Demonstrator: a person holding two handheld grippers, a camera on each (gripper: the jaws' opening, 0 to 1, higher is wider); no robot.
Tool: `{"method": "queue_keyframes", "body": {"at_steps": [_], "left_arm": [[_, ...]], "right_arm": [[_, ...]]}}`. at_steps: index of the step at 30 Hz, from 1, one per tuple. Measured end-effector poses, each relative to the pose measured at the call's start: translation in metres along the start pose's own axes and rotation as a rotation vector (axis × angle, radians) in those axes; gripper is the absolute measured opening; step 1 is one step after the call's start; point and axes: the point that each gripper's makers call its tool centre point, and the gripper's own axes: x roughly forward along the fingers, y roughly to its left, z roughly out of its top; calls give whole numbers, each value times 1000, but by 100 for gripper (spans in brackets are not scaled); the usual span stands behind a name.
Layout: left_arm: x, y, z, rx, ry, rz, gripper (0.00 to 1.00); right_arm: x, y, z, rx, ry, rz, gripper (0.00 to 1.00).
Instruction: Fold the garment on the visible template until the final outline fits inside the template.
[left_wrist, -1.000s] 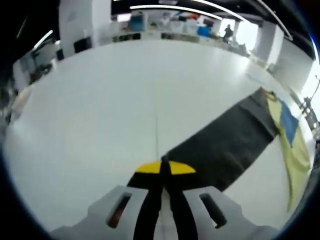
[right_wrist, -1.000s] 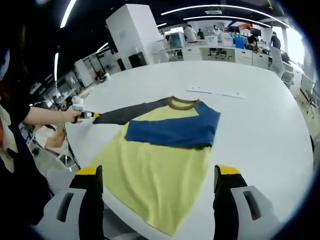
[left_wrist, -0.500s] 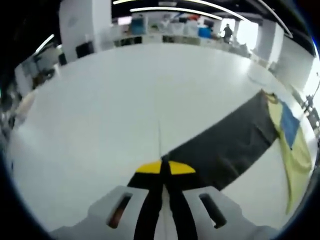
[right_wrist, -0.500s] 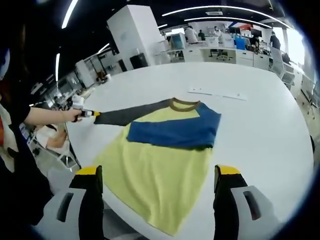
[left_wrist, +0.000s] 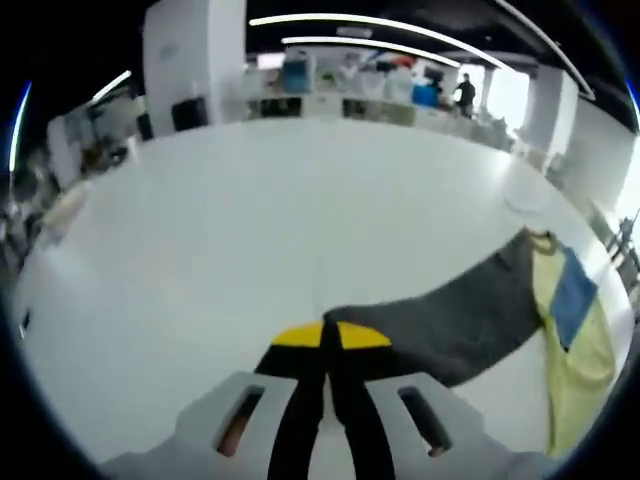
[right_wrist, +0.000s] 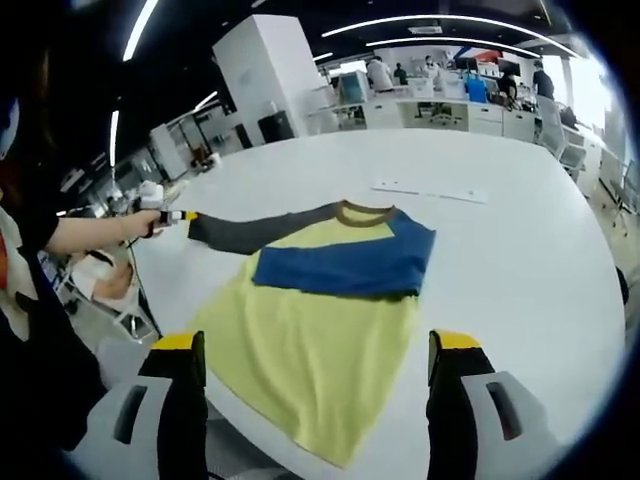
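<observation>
A yellow long-sleeve shirt (right_wrist: 310, 340) lies flat on the white table (right_wrist: 520, 250), its blue sleeve (right_wrist: 345, 265) folded across the chest and a brown collar (right_wrist: 362, 211) at the far end. Its dark grey sleeve (left_wrist: 450, 320) stretches out to the side. My left gripper (left_wrist: 327, 335) is shut on the cuff of that grey sleeve and holds it a little above the table; in the right gripper view the left gripper (right_wrist: 175, 216) sits in a person's hand at the left. My right gripper (right_wrist: 315, 345) hovers open above the shirt's near hem.
A thin white strip (right_wrist: 430, 190) lies on the table beyond the collar. Desks, chairs and people stand in the office behind. The table's near edge (right_wrist: 200, 400) runs just under the hem, with a person's body at the left.
The left gripper has lifted the grey sleeve's cuff off the table and drawn it inward, so the sleeve now sags in a curve. The right gripper has stayed put.
</observation>
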Motion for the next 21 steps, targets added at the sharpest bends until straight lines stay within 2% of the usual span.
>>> {"method": "queue_keyframes", "body": {"at_steps": [6, 11, 14, 21], "left_arm": [[-4, -7, 15, -10, -28, 0, 0], [-10, -16, 28, -68, -66, -19, 0], [-16, -27, 39, -103, -92, -38, 0], [-33, -60, 64, -101, -145, -100, 0]], "right_arm": [[-7, -2, -1, 7, -14, -6, 92], [-12, -3, -2, 13, -25, -11, 92], [-16, -4, -2, 18, -35, -15, 92], [-25, -6, -3, 27, -56, -22, 92]]}}
